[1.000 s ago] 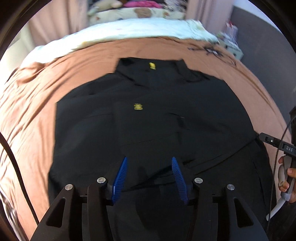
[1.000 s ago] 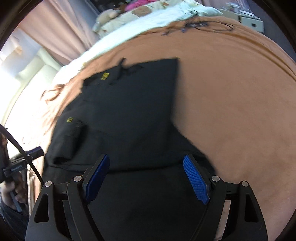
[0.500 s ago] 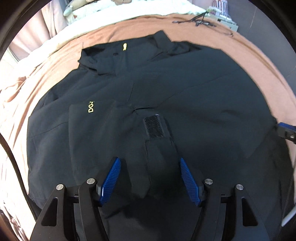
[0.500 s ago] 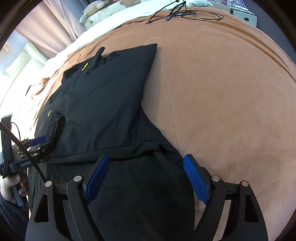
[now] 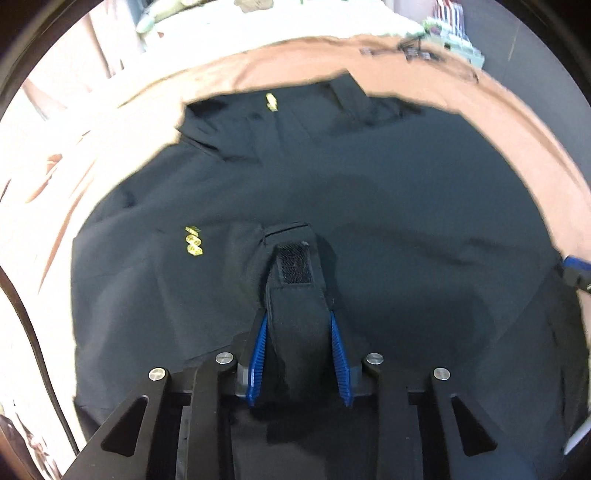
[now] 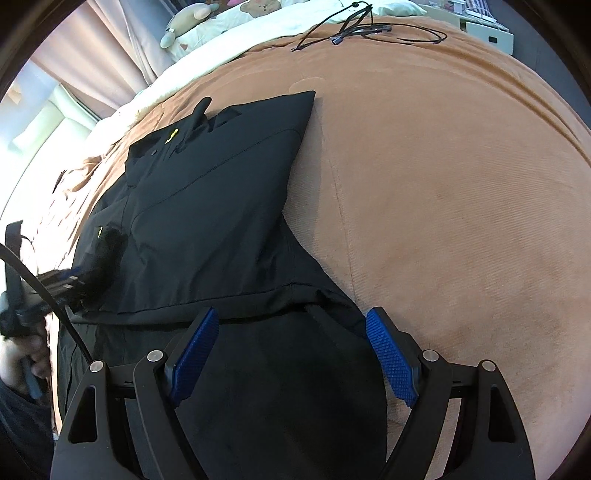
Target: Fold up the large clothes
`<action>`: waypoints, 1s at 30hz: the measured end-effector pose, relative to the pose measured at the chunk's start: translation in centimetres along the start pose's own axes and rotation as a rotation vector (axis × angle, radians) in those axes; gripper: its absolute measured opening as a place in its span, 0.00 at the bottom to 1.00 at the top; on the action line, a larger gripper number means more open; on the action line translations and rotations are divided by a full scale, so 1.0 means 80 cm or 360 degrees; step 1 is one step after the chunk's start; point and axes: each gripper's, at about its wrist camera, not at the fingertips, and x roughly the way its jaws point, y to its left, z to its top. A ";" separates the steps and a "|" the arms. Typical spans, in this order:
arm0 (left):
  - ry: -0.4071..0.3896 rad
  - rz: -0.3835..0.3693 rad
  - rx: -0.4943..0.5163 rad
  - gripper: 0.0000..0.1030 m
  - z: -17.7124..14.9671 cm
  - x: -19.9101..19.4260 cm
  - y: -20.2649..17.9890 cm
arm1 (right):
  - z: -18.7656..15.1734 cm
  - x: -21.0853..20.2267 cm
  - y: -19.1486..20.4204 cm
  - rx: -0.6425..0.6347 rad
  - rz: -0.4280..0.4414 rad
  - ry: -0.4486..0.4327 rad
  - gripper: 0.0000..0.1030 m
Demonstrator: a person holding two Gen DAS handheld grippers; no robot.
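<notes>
A large black jacket [image 5: 369, 192] with small yellow logos lies spread on a brown bedspread [image 6: 443, 184]. My left gripper [image 5: 297, 325] is shut on the jacket's sleeve cuff [image 5: 295, 291], which has a Velcro patch and stands up between the blue pads. In the right wrist view the jacket [image 6: 207, 192] lies partly folded, and the left gripper [image 6: 70, 280] shows at its left edge holding the cuff. My right gripper [image 6: 291, 325] is open and empty, hovering over the jacket's near hem.
Black cables [image 6: 362, 31] lie on the bedspread at the far side. A white duvet [image 6: 258, 33] and soft toys [image 6: 188, 22] sit beyond. Curtains hang at the left. A box [image 6: 487, 33] stands off the far right corner.
My left gripper has closed on the sleeve cuff and lifted it off the jacket. The right gripper has stayed open over the hem, its view barely shifted.
</notes>
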 end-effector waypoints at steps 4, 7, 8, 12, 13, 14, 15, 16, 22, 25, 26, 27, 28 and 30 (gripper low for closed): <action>-0.0102 0.0003 -0.0093 0.33 -0.001 -0.055 0.047 | -0.001 -0.005 0.005 -0.0034 0.0011 -0.0023 0.79; -0.0117 0.0032 -0.0170 0.35 -0.009 -0.082 0.086 | -0.003 -0.004 0.009 -0.0050 0.0006 -0.0021 0.78; -0.0123 0.0053 -0.0198 0.36 -0.012 -0.086 0.101 | -0.004 -0.003 0.009 -0.0050 0.0007 -0.0020 0.78; -0.0142 0.0201 -0.0295 0.46 -0.038 -0.109 0.152 | -0.005 -0.005 0.011 -0.0045 0.0006 -0.0026 0.78; -0.0141 0.0203 -0.0331 0.47 -0.047 -0.113 0.168 | -0.006 -0.006 0.011 -0.0043 0.0009 -0.0031 0.78; -0.0143 0.0198 -0.0363 0.48 -0.055 -0.118 0.178 | -0.006 -0.007 0.012 -0.0042 0.0011 -0.0033 0.78; -0.0145 0.0200 -0.0393 0.48 -0.064 -0.121 0.185 | -0.007 -0.008 0.012 -0.0041 0.0013 -0.0036 0.79; -0.0144 0.0206 -0.0431 0.48 -0.074 -0.124 0.195 | -0.006 -0.008 0.012 -0.0042 0.0014 -0.0037 0.79; -0.0082 0.0160 -0.0514 0.48 -0.106 -0.100 0.215 | -0.015 -0.014 0.015 -0.0089 -0.0030 -0.0030 0.78; -0.0032 0.0139 -0.0505 0.48 -0.113 -0.071 0.209 | -0.024 -0.014 0.012 -0.0132 -0.0093 -0.0009 0.79; -0.0023 0.0140 -0.0508 0.48 -0.114 -0.062 0.209 | -0.028 -0.011 0.011 -0.0149 -0.0125 0.0006 0.78; -0.0019 0.0147 -0.0516 0.48 -0.117 -0.055 0.209 | -0.030 -0.006 0.009 -0.0159 -0.0158 0.0024 0.78; -0.0014 0.0150 -0.0526 0.48 -0.119 -0.047 0.209 | -0.030 0.000 0.007 -0.0162 -0.0187 0.0042 0.78; 0.0003 0.0126 -0.0537 0.48 -0.119 -0.033 0.209 | -0.027 0.009 0.005 -0.0154 -0.0202 0.0056 0.78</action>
